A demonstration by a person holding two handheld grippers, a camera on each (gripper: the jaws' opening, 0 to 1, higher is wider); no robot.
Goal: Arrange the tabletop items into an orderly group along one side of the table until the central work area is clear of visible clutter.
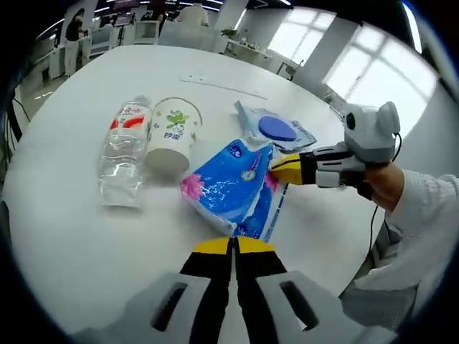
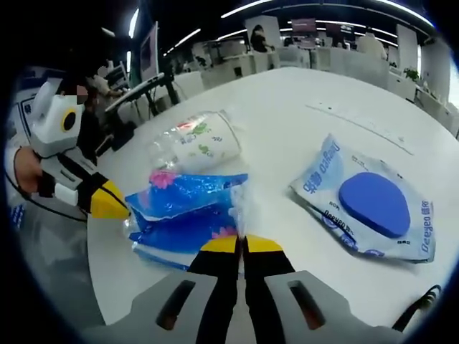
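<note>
The blue pack lies near the table's middle, just beside the cup and bottle, with the wipes behind it. The right gripper is pressed together, apparently pinching the pack's edge; in the left gripper view its yellow tips are seen at that edge. The left gripper is closed on nothing, just short of the pack. The pack is best dragged flat toward the cup and bottle, kept low so the thin film is not torn from the pinch.
</note>
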